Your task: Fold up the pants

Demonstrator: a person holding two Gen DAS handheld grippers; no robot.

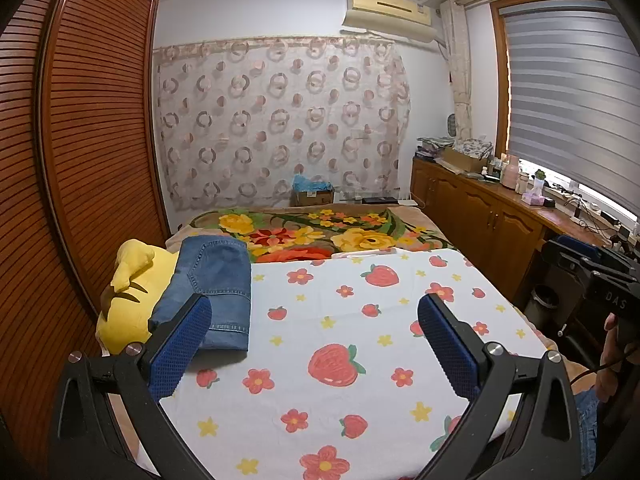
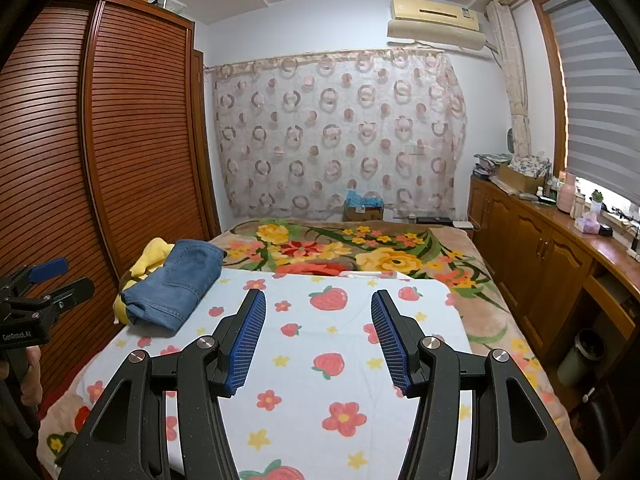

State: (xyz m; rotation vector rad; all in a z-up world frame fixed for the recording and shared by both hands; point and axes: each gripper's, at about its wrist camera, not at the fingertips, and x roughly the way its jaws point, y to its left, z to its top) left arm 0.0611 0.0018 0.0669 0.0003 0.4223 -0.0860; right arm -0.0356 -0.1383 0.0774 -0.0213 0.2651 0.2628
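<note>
Folded blue jeans lie at the far left of the bed, partly on a yellow plush toy; both also show in the right wrist view, jeans, toy. My left gripper is open and empty above the strawberry-print sheet, its left finger just in front of the jeans. My right gripper is open and empty over the sheet, well right of the jeans. Each gripper shows at the edge of the other's view, left, right.
A floral blanket covers the bed's far half. A slatted wooden wardrobe runs along the left. A wooden cabinet with clutter stands at the right under the window. A bin sits on the floor beside it.
</note>
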